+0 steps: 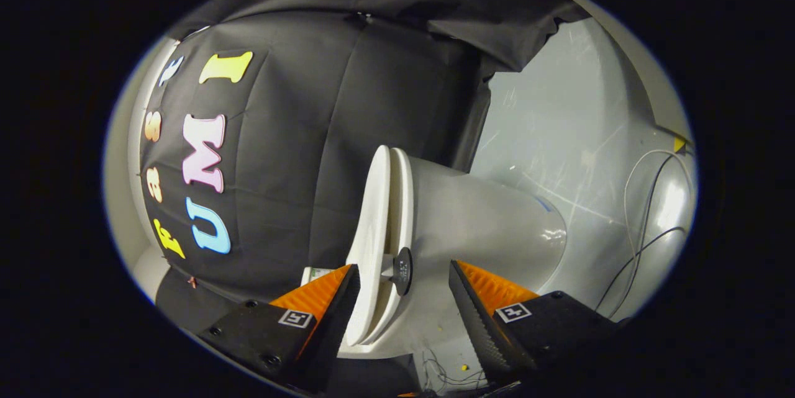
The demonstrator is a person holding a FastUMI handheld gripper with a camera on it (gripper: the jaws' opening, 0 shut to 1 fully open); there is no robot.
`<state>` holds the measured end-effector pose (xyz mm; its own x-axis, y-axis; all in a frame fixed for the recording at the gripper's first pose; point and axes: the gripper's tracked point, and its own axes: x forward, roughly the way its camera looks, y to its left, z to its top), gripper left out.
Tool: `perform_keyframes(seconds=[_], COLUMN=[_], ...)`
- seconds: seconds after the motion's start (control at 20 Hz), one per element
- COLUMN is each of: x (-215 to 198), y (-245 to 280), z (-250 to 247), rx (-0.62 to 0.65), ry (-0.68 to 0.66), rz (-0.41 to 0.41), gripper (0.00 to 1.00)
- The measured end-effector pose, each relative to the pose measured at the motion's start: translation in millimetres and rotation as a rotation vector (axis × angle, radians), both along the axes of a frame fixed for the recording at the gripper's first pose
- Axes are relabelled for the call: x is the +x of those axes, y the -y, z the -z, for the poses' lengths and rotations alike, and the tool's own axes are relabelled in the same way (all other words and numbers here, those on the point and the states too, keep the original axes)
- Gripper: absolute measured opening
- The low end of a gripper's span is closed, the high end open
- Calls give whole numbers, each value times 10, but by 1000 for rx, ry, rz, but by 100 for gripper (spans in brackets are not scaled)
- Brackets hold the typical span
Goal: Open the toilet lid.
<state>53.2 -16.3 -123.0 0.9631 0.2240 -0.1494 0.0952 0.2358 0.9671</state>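
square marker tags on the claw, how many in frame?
2. One tag on the black block behind one open claw finger, the other tag behind the opposite finger; the toilet lid edge sits between them.

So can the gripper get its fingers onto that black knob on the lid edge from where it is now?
Probably yes. The gripper is open, and the black knob on the toilet lid sits between the fingers near their tips, with nothing visible in the way. The lid still lies against the seat.
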Motion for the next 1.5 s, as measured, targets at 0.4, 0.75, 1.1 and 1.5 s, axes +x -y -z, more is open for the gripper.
perform_keyframes(seconds=[0.4,0.75,1.1,1.5], x=[117,208,214,268], y=[50,40,-125,-74], z=[156,134,139,104], rx=[86,137,127,111], ry=[10,36,36,27], rz=[10,19,-13,-8], gripper=[59,33,14,5])
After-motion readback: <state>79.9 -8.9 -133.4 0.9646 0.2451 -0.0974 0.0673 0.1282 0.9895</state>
